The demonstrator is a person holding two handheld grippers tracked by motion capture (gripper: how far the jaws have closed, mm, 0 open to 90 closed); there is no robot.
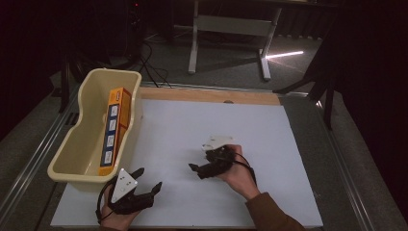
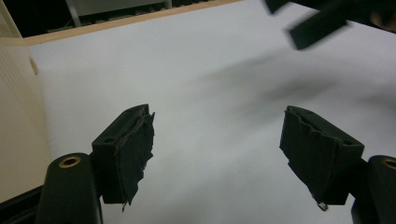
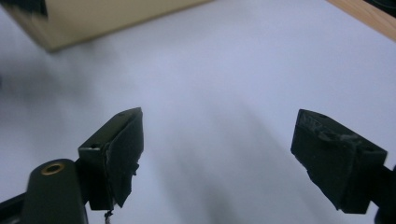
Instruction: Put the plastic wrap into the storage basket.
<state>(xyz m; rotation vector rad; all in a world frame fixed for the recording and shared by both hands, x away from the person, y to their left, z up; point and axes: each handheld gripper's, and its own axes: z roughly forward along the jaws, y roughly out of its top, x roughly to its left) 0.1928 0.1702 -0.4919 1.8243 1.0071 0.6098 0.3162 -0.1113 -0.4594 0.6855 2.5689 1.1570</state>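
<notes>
the orange box (image 1: pixel 114 130) is lying inside the cream bin (image 1: pixel 67 159) at the surface's left. both the left tool (image 1: pixel 146 180) and right tool (image 1: pixel 196 169) are gaping wide, carrying nothing. keeping them low and apart is looking wise.

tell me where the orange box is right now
In the high view the orange box lies inside the cream tub at the table's left edge, leaning along its right wall, just beyond the left tongs.
</notes>
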